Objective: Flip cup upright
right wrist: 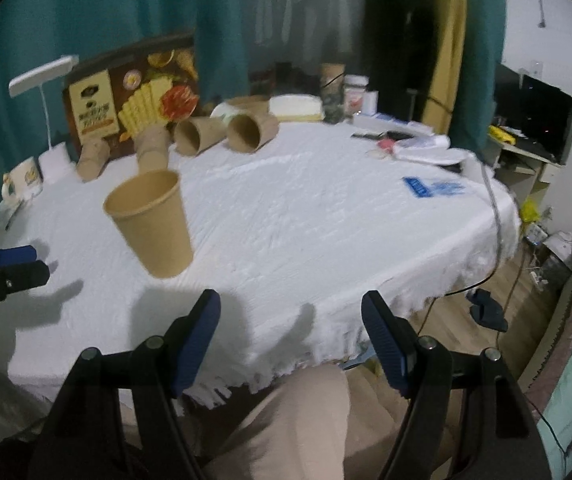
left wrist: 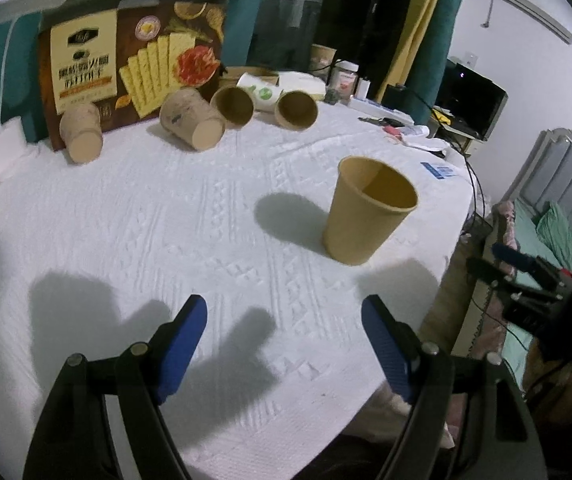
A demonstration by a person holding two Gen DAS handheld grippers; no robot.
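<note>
white cloth covers your counter (left wrist: 166,216), and the cup (left wrist: 365,216) stands upright on it, well in front of the cracker box (left wrist: 126,68). your left gripper (left wrist: 286,320) and right gripper (right wrist: 291,312) both have jaws apart, holding nothing.

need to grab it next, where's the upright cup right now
The upright cup stands alone mid-table on the white tablecloth, right of centre in the left wrist view, nearer than the four tipped cups by the cracker box.
</note>
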